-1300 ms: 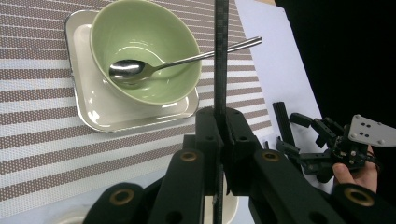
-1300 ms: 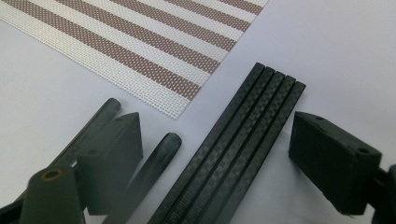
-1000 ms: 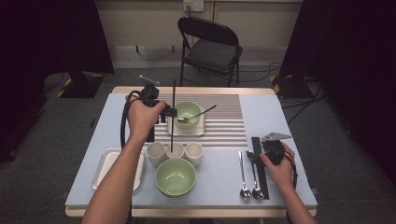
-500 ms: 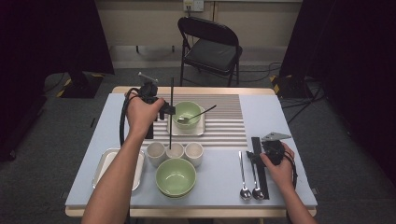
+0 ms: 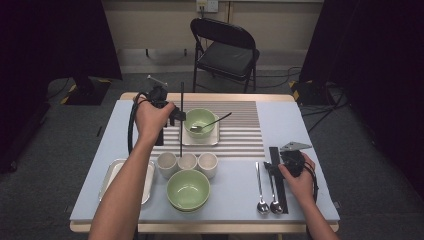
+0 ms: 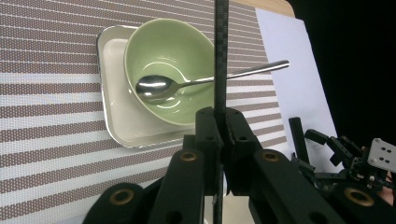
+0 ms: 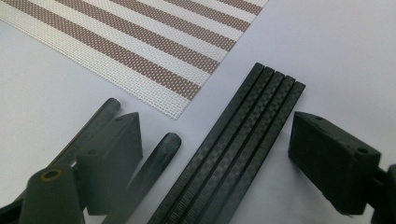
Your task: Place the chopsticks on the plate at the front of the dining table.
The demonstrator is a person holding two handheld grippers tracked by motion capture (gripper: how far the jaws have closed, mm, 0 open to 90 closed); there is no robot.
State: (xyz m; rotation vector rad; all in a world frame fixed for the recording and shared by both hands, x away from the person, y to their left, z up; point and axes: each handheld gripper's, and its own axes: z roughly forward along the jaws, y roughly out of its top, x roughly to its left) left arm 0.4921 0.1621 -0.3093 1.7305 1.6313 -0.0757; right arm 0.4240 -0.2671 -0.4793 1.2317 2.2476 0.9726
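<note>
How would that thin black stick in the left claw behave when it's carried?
The black stick looks stiff: it stands straight and upright with no sag. Clamped in the left claw at one narrow spot, it might pivot or slip. It is probably light, being so slender.

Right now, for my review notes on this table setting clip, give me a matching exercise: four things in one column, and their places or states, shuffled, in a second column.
Things:
1. black chopstick
2. spoon
3. left gripper
4. right gripper

Places or states:
A. lying in the green bowl on the small tray
B. open, jaws on either side of the bundle of black chopsticks
C. held upright beside the green bowl
D. shut on a thin black stick

Pairs: 1-C, 2-A, 3-D, 4-B
</note>
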